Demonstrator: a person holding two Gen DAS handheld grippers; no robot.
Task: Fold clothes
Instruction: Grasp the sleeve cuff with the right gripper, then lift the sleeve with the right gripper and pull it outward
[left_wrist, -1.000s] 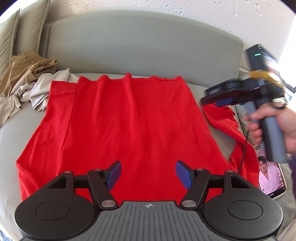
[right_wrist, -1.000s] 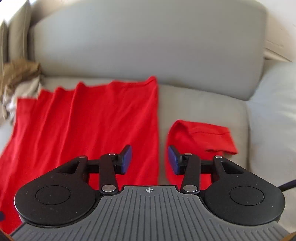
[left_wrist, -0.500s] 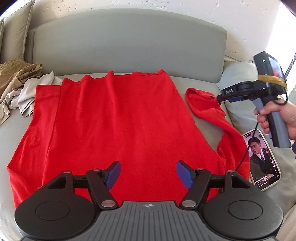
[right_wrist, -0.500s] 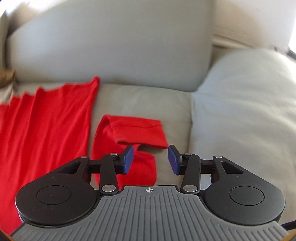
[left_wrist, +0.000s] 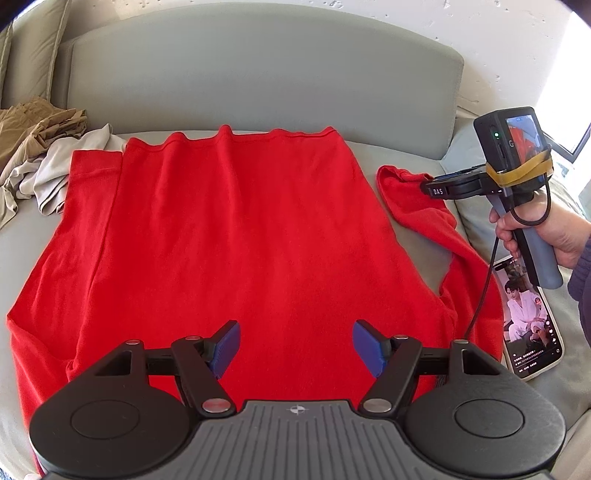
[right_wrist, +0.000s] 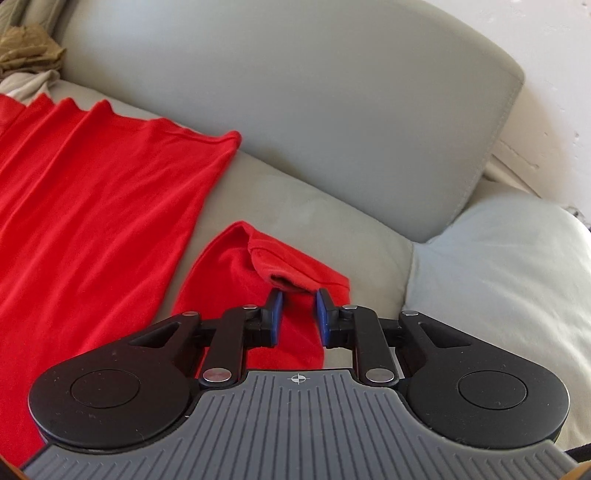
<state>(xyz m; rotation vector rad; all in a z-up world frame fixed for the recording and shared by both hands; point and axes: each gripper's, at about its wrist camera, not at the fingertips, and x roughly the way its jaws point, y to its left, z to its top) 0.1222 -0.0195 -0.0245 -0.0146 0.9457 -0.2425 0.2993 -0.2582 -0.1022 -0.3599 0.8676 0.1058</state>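
A red long-sleeved shirt lies spread flat on the grey sofa seat, hem toward the backrest. My left gripper hovers open over the shirt's near part with nothing between its blue pads. The shirt's right sleeve is bent back on itself, with its cuff just ahead of my right gripper. The right jaws are closing around the cuff's edge, and a gap still shows between the pads and the cloth. A hand holds the right gripper low over the sleeve.
A heap of tan and beige clothes sits at the seat's left end. A lit phone lies on the seat to the right of the shirt. The sofa backrest rises behind and a pale cushion lies to the right.
My right gripper swung right from the shirt body to the folded sleeve, sank toward the cuff, rolled, and narrowed its jaws. The left gripper stayed open over the shirt.
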